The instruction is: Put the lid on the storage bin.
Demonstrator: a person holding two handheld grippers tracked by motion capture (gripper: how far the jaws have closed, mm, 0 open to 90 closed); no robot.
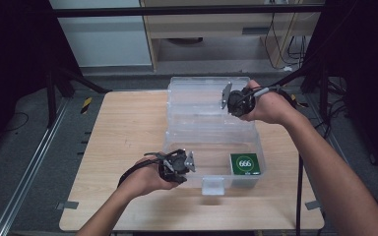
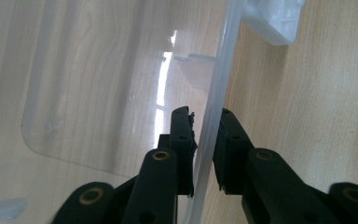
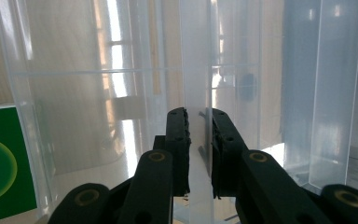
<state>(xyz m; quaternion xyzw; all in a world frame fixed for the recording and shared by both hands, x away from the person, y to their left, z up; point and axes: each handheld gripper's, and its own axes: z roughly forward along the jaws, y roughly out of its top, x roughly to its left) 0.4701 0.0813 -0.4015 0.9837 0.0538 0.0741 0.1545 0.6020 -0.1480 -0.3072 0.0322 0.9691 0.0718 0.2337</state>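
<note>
Clear plastic box [image 1: 211, 142] on wooden counter [image 1: 123, 142]: left claw [image 1: 189, 163] pinching front wall, right claw [image 1: 225, 98] clamped on raised lid [image 1: 202, 101]. Next, probably swinging lid shut over green packet [image 1: 245, 163].

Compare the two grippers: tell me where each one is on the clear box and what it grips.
The left gripper is at the near front wall of the clear box; the right gripper is at the far part, on the raised lid. The left gripper's jaws straddle the wall's rim, the right gripper's a thin lid panel. The left sits beside the latch, the right far from it. Both are closed on clear plastic.
</note>
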